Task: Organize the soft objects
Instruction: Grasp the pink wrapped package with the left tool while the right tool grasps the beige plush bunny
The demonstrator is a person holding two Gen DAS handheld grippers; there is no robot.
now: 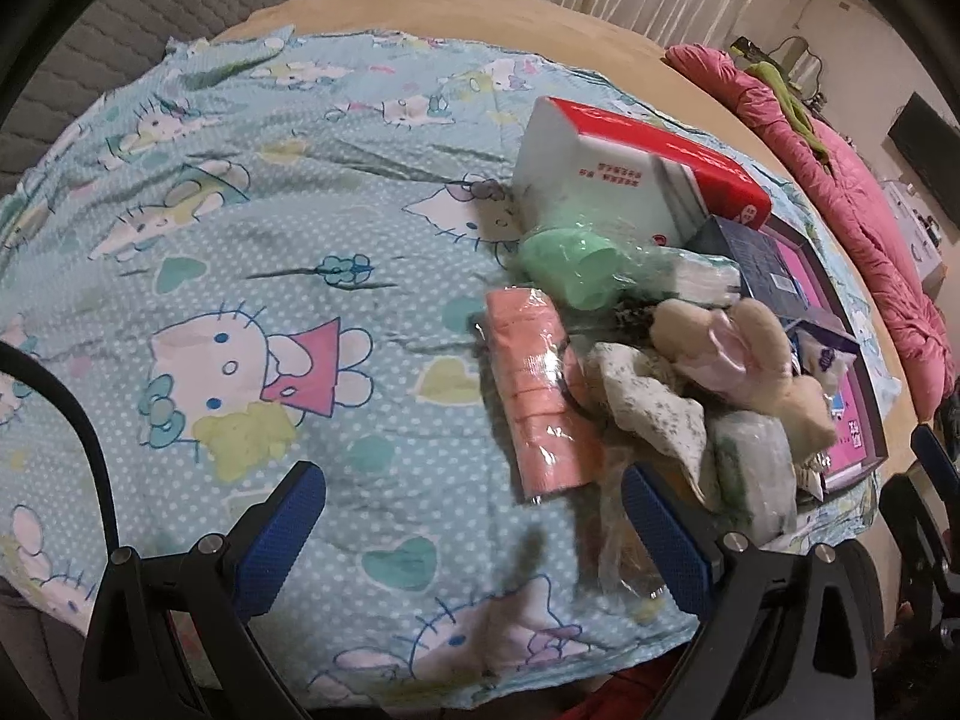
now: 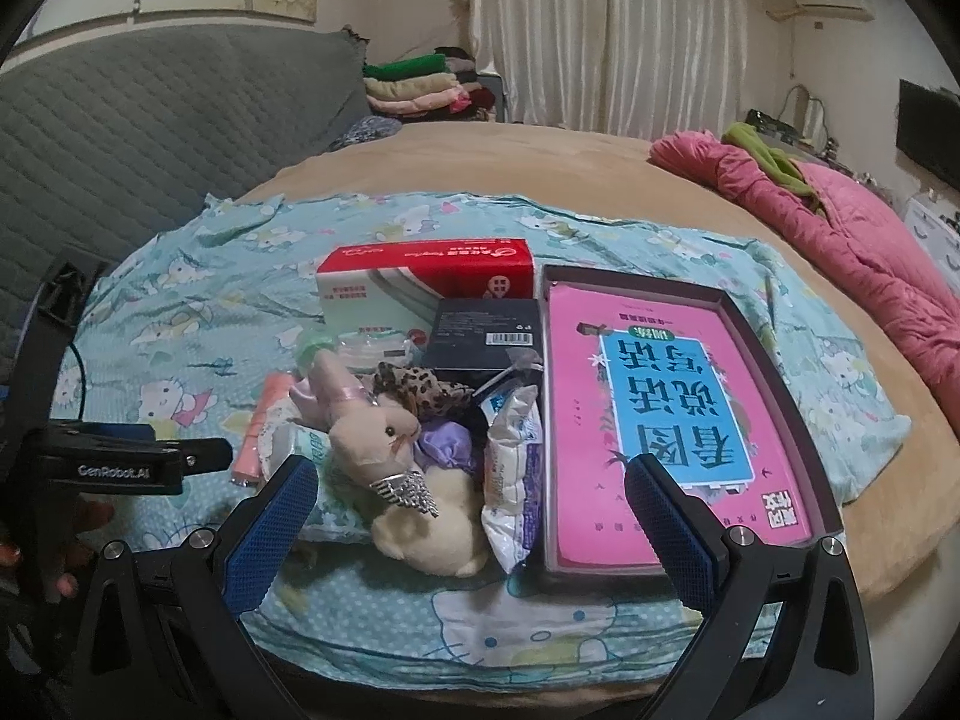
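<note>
Rabbit (image 2: 403, 468): beige plush lying at the near edge of the pile on the cloth, head toward the middle, a silver fringed piece on its chest; between the right tongs' fingers in that camera's view, untouched.
Pile: soft things heaped just left of the tray; a pink roll (image 1: 537, 396) in clear wrap at its left edge, a green roll (image 1: 570, 267) behind it, a leopard-print cloth (image 2: 427, 391) and a purple cloth (image 2: 444, 447) beside the rabbit, a white packet (image 2: 515, 474) against the tray's left wall.
Boxes: red-and-white box (image 2: 420, 282) at the back of the pile, a dark box (image 2: 487, 339) in front of it.
Tray (image 2: 774, 372): dark-rimmed, right of the pile, holding a pink book (image 2: 666, 414).
Cloth (image 1: 252, 276): blue cartoon-cat print, spread over the bed (image 2: 540, 162).
Left tongs (image 1: 474, 540): spread wide, empty, above the cloth left of the pile, right finger near the pink roll.
Right tongs (image 2: 474, 534): spread wide, empty, near side of the pile and tray.
Hand (image 2: 66, 546): gripping the left tool's handle, seen at the right camera's left edge.
Quilt (image 2: 840, 240): pink, bunched at the bed's far right.
</note>
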